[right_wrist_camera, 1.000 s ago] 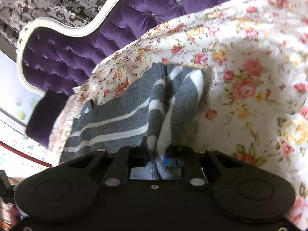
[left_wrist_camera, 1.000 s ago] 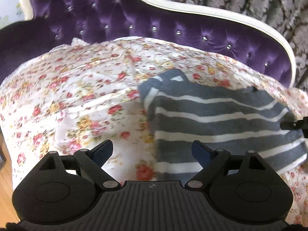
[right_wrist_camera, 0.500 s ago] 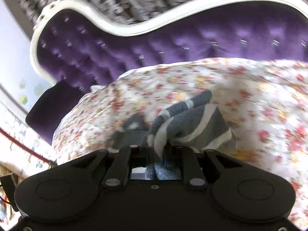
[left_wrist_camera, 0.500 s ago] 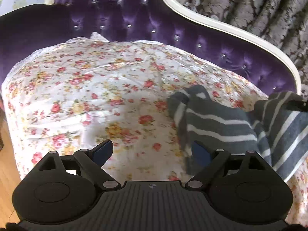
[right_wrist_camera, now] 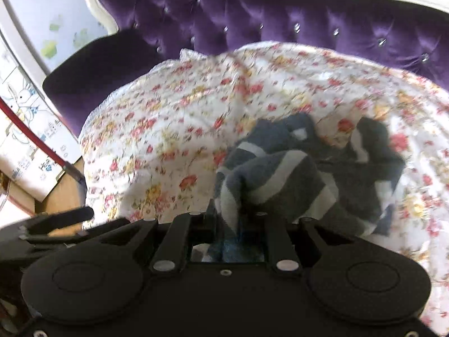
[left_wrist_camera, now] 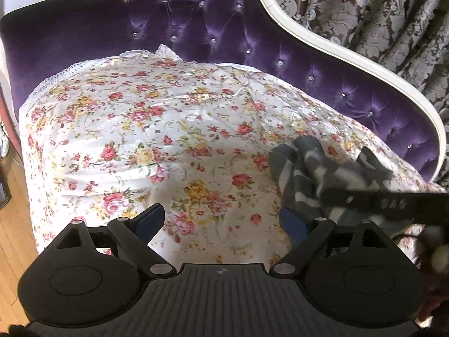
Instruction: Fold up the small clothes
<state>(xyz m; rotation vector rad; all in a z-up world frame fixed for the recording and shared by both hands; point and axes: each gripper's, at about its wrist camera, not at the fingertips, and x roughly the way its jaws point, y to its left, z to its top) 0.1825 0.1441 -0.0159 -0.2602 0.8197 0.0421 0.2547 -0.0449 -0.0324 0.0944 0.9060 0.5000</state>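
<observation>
A grey garment with white stripes (left_wrist_camera: 317,174) lies bunched on the floral sheet (left_wrist_camera: 174,129), at the right in the left wrist view. My right gripper (right_wrist_camera: 234,224) is shut on an edge of the garment (right_wrist_camera: 280,174) and holds that part lifted and crumpled. The right gripper also shows as a dark bar (left_wrist_camera: 393,202) crossing the garment in the left wrist view. My left gripper (left_wrist_camera: 221,221) is open and empty, above bare sheet just left of the garment.
A purple tufted sofa back (left_wrist_camera: 213,22) with a white frame (left_wrist_camera: 350,56) curves behind the sheet. The sheet's left edge drops to a wood floor (left_wrist_camera: 14,205). Patterned curtains (left_wrist_camera: 378,8) hang at the back right.
My right gripper has pulled the garment's edge up and across, bunching the flat garment. My left gripper has shifted left, away from the garment, and stays open.
</observation>
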